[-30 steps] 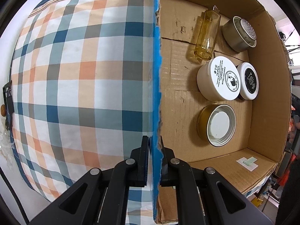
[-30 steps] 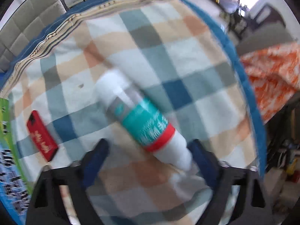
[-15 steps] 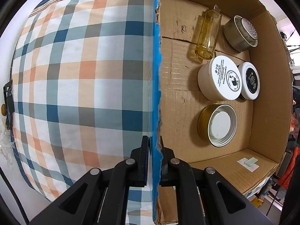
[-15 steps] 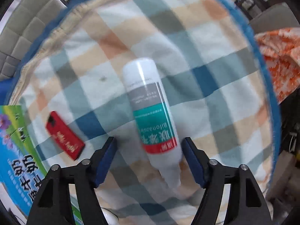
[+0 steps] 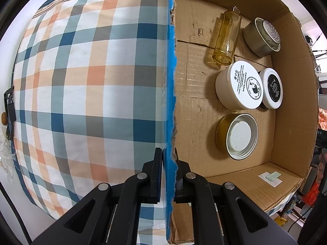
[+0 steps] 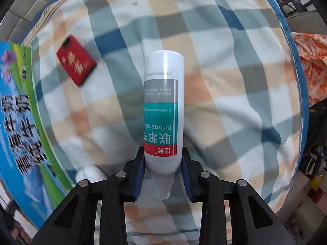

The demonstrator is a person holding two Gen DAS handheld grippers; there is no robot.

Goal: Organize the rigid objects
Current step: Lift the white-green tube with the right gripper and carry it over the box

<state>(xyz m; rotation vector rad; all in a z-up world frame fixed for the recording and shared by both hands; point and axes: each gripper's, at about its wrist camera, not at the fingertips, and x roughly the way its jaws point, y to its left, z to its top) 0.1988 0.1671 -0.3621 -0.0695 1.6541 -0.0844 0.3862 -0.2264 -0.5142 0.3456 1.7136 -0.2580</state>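
Since a second ago the right claw (image 6: 163, 170) has closed onto the white bottle (image 6: 163, 110), pads clamped at its neck end over the checked bedspread (image 6: 235, 77). Left claw (image 5: 169, 163) stays pinched on the cardboard box (image 5: 171, 81) wall.

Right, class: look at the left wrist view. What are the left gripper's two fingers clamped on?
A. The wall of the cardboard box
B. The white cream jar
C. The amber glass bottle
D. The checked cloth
A: the left gripper is shut on the blue-faced wall of the cardboard box, one finger on either side; the containers lie untouched inside.
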